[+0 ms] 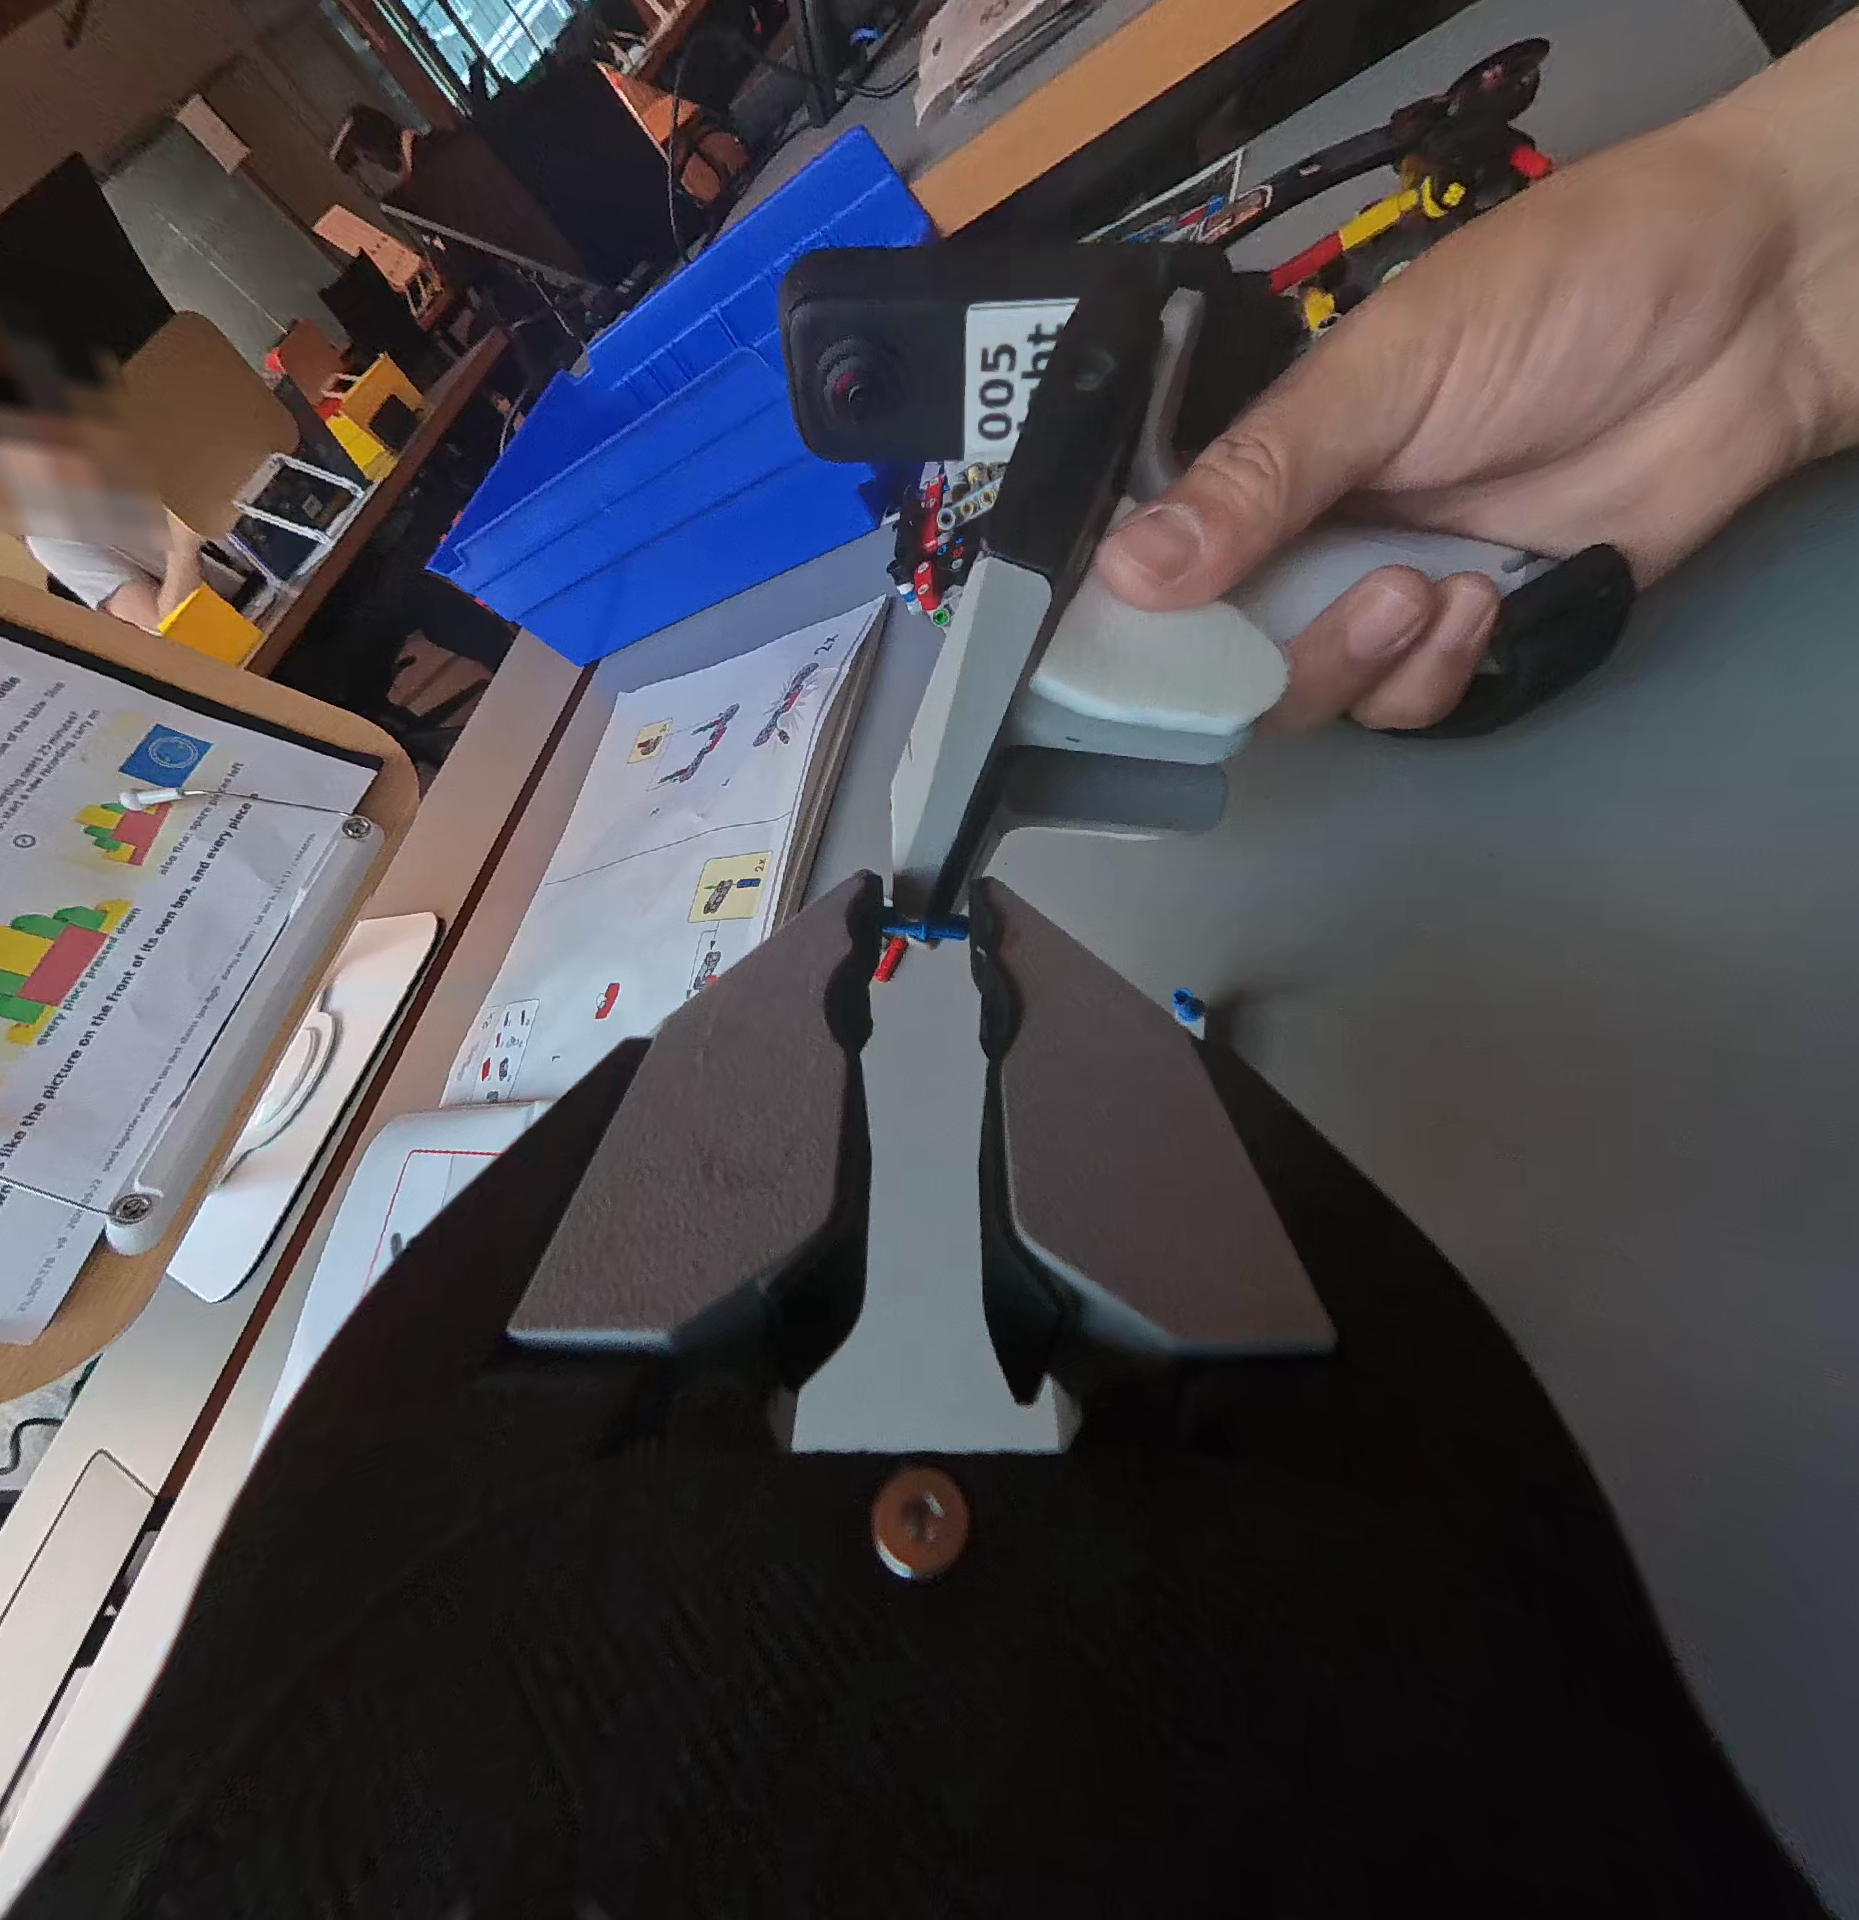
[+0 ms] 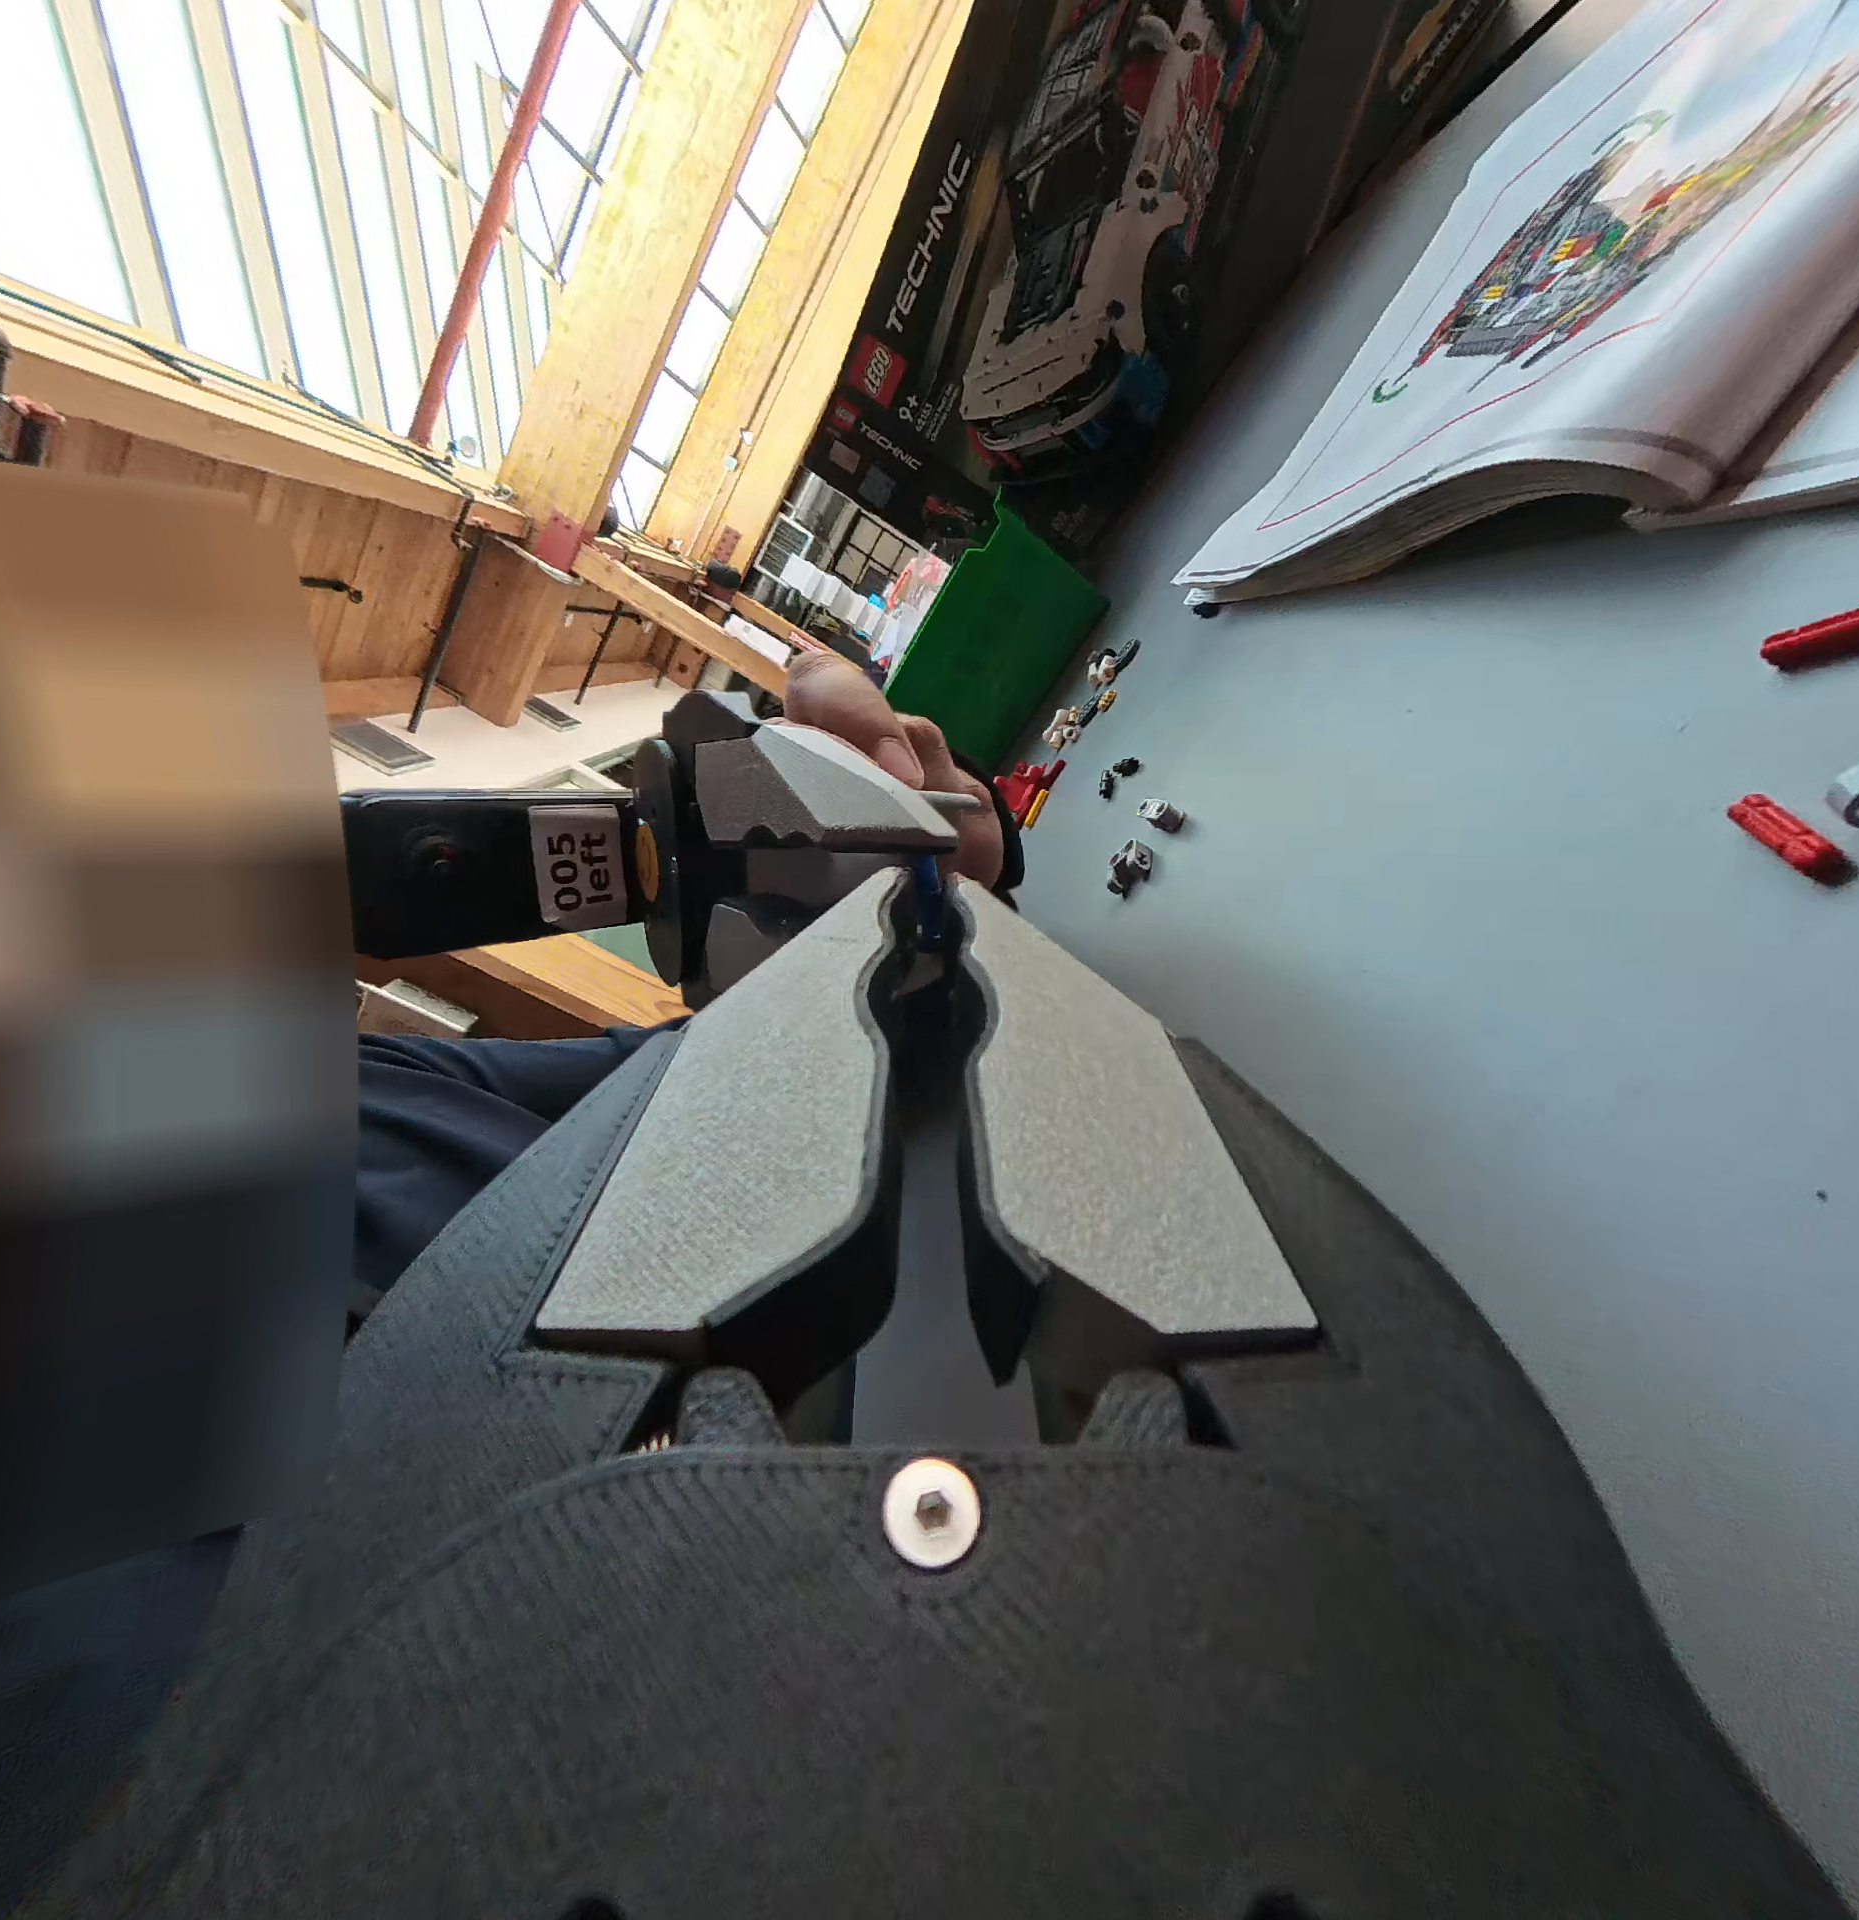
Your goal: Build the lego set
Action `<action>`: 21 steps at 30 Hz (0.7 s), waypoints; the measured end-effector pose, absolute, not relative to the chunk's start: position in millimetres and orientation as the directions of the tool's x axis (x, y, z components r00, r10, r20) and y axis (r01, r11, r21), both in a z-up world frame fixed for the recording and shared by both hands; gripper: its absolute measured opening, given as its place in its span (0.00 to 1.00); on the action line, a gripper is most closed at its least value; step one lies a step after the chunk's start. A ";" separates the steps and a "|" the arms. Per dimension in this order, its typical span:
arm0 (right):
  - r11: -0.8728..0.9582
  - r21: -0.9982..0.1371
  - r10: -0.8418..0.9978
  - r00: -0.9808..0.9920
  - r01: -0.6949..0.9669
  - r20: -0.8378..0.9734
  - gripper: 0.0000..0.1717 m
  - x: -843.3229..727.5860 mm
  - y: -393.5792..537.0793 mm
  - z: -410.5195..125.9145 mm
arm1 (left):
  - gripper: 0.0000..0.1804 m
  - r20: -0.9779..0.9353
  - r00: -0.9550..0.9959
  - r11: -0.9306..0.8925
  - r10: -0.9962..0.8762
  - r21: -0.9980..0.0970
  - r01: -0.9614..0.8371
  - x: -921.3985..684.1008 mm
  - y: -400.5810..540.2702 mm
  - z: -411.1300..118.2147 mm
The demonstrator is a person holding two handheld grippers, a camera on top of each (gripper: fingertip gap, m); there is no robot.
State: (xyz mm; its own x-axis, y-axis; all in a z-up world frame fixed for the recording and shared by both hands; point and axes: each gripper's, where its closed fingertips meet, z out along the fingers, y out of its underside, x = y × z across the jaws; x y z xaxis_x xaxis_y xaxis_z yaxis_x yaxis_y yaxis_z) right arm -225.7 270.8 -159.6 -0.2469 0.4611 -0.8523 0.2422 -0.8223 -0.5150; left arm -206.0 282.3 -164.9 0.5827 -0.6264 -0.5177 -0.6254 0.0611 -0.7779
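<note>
**Blue pin shared between two sets of jaws above a cluttered grey table**

In the left wrist view, the left gripper (image 1: 925, 928) has its jaws narrowly parted with a small blue pin (image 1: 930, 928) spanning the gap crosswise, each end meeting a fingertip. The right gripper (image 1: 940, 894), held in a hand (image 1: 1507, 416) at 2 o'clock, comes down from 12 o'clock so that its closed tips meet the middle of the same pin. In the right wrist view, the right gripper's own jaws are almost fully together, the pin (image 2: 930, 899) standing up out of their tips towards the left gripper's fingers (image 2: 831, 800).

A short red piece (image 1: 885, 961) shows just under the pin, close against the left fingertip. A second blue pin (image 1: 1187, 1006) lies on the table (image 1: 1527, 1143) at 3 o'clock, well apart. An open instruction booklet (image 1: 717, 821) lies at 10 o'clock, a blue bin (image 1: 696, 447) beyond it at 11 o'clock, and a part-built model (image 1: 1424, 208) at 1 o'clock.

From the right gripper, small grey connectors (image 2: 1143, 847) lie on the table at 1 o'clock, red beams (image 2: 1787, 842) at 3 o'clock, a green bin (image 2: 992, 613) at 12 o'clock and a dark toy-car box (image 2: 1060, 260) behind it. Each gripper's camera carries a white printed sticker; the box and a clipped printed sheet (image 1: 125, 883) at 9 o'clock also bear writing.
</note>
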 end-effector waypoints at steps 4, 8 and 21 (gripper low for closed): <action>-0.820 -0.512 0.457 -0.249 0.254 -0.854 0.01 -224.4 270.2 -161.5 | 0.08 -0.509 0.575 0.058 -0.641 -0.779 -0.625 -204.7 281.3 -166.8; -0.833 -0.496 0.427 -0.285 0.246 -0.858 0.01 -222.4 268.6 -155.7 | 0.08 -0.499 0.582 0.078 -0.642 -0.797 -0.599 -203.0 279.3 -160.9; -0.731 -0.581 0.528 -0.243 0.357 -0.814 0.04 -220.1 255.5 -164.1 | 0.08 -0.577 0.467 0.149 -0.670 -0.720 -0.678 -196.6 269.3 -170.0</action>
